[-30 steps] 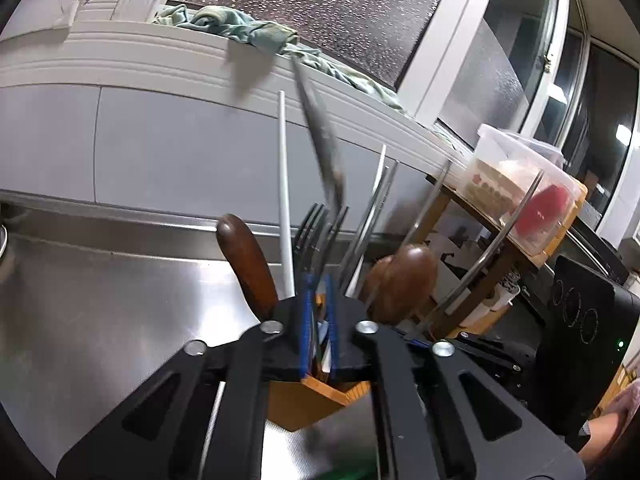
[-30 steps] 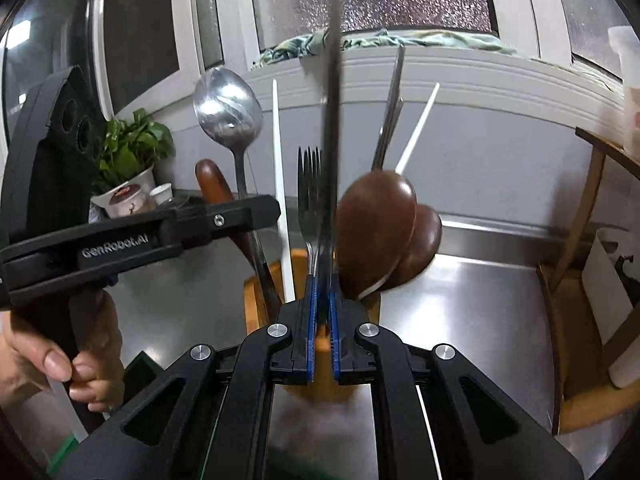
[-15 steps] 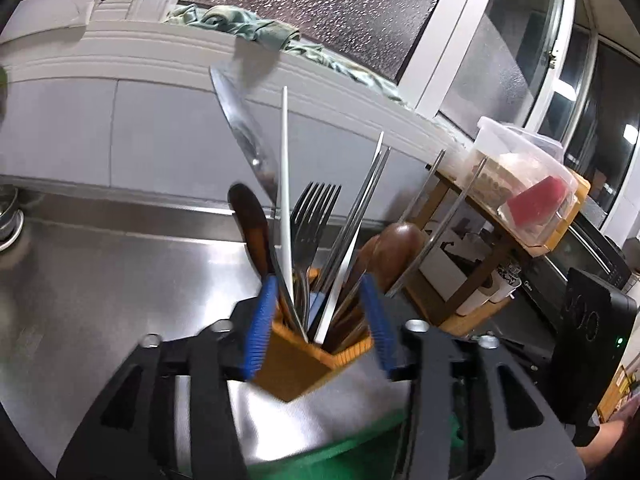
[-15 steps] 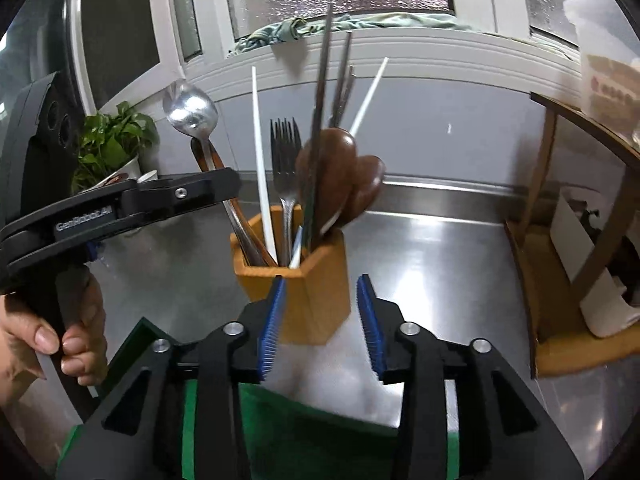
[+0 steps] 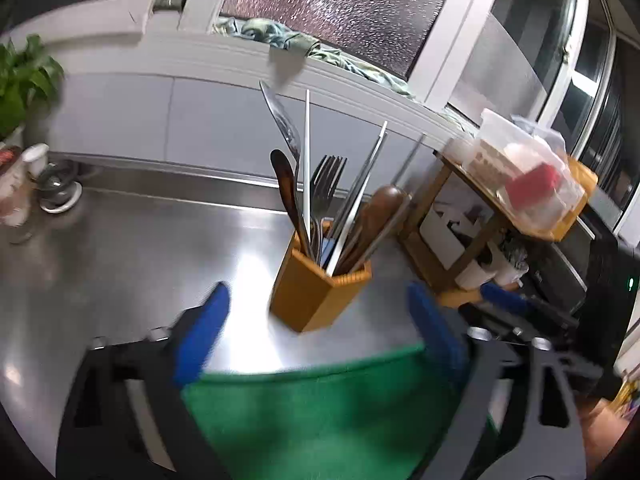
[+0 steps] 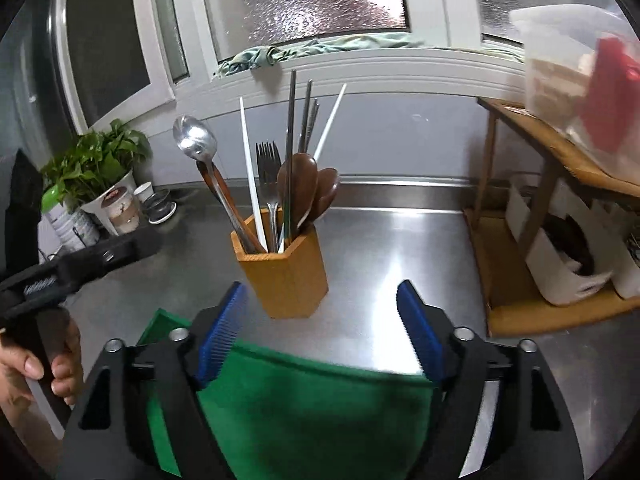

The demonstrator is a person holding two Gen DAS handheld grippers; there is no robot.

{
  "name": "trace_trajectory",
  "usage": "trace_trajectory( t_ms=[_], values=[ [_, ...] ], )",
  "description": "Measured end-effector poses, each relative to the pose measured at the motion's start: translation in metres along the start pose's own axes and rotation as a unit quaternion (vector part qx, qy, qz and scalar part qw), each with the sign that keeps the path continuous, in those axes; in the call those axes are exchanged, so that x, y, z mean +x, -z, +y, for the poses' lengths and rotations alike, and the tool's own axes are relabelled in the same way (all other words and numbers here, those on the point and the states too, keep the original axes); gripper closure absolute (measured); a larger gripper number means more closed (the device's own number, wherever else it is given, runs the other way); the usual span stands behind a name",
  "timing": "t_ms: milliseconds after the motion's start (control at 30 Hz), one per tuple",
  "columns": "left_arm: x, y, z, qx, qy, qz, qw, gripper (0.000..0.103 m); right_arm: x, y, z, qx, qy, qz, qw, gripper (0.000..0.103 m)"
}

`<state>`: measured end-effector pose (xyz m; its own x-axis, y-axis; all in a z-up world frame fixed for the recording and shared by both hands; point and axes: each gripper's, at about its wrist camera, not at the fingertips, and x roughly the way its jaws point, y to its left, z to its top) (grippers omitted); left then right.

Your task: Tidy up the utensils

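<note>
on the steel counter (image 6: 400, 248), just beyond the far edge of a green cloth (image 6: 304, 412), stands the wooden holder (image 6: 282, 276) with the utensils upright in it: a steel spoon (image 6: 194, 142) leaning left, a fork (image 6: 268, 160), two brown wooden spoons (image 6: 300, 182), white chopsticks (image 6: 250, 176) and a few grey metal ones (image 6: 291, 120). both tools are released, with nothing between their blue pads: the right tool (image 6: 320, 332) hangs short of the holder with its jaws spread wider than the holder, and the left tool (image 5: 316, 332) does the same from the other side. no loose utensil shows on the cloth or counter, so the sorting looks near done. the holder seems light and top-heavy with long handles sticking out, so it would likely tip or skid on the slick steel if pushed high; taking it low across two flat faces looks safest. the metal pieces are stiff, thin and slippery, best pinched at mid-shaft; the wooden spoons should grip more easily, and the thin chopsticks may roll or swivel between the pads. around it, a potted plant (image 6: 104, 168) and small cups sit far left, a wooden rack (image 6: 560, 160) with a clear box (image 6: 560, 60) stands to the right, and the crowded handles fan out, so reaching for one piece risks knocking its neighbours.
</note>
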<state>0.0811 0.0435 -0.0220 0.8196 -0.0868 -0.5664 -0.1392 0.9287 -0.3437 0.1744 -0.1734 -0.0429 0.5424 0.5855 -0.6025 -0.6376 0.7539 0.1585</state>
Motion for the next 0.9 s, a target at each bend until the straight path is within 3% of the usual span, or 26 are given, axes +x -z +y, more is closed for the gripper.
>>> trace_trajectory(
  t_ms=[33,100,300,500,667,900],
  values=[
    [-0.008,0.003,-0.002,0.003,0.0,-0.001,1.0,0.008,-0.005,0.001,0.001,0.001,-0.001,0.004,1.0,0.01],
    [-0.022,0.008,-0.007,0.008,-0.004,0.009,0.9999,0.008,-0.017,0.005,0.002,0.002,-0.008,0.017,1.0,0.004],
    [-0.048,0.022,-0.012,-0.005,-0.022,0.044,0.9988,0.008,-0.034,0.014,0.012,-0.003,0.002,0.086,0.996,0.004],
    [-0.067,0.037,-0.015,0.007,-0.074,0.065,0.9951,0.008,-0.054,0.023,0.026,-0.014,0.031,0.094,0.995,0.004],
    [-0.069,0.05,-0.016,0.02,-0.096,0.095,0.9906,0.008,-0.06,0.032,0.025,0.002,0.049,0.107,0.993,0.004],
    [-0.073,0.056,-0.008,-0.002,-0.091,0.112,0.9895,0.008,-0.064,0.046,0.024,0.018,0.059,0.128,0.99,0.004]
  ],
)
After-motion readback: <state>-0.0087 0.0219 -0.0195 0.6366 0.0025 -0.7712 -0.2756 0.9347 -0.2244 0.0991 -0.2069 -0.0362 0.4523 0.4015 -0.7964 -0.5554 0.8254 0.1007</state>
